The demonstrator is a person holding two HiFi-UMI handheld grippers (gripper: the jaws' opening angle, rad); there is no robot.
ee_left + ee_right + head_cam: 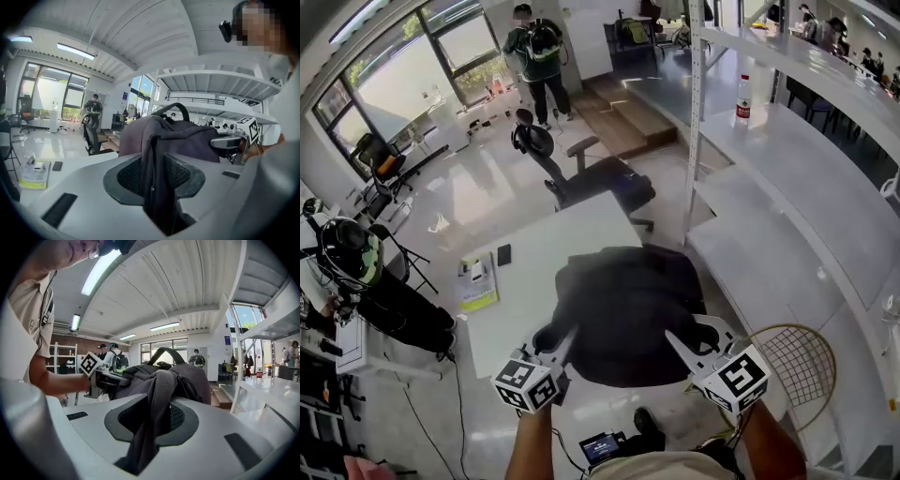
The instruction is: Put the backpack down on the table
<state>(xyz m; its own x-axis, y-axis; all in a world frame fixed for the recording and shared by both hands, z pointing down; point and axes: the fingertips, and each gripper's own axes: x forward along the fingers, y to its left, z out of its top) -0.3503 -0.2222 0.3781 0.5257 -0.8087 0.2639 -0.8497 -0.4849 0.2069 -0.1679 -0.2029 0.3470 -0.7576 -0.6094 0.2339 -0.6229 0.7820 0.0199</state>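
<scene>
Nearest, at the bottom of the head view, two bare forearms hold the grippers side by side. The left gripper (555,345) has its jaws partly closed, pinching a fold of dark fabric at the backpack's near left edge. In its own view (154,174) that fold runs upright between the pads. The right gripper (689,347) is narrowly closed too and clamps a strap-like fold on the backpack's near right side. In the right gripper view (153,420) the fabric drapes down through the gap.

The backpack (628,309) is dark grey-purple and hangs between the two grippers, with its top handle arching up on the far side. From above it covers the near right corner of the white table (534,272) and juts past the table's right edge. Whether its underside touches the tabletop cannot be told.

Further along the table, well apart from the backpack, lie a yellow-green booklet (476,281) and a small dark phone (503,254). Beyond the table stands a black office chair (591,178). To the right, a white shelving rack (787,187) carries a water bottle (742,101). Farthest off, near the windows, stands a person wearing a backpack (534,52).
</scene>
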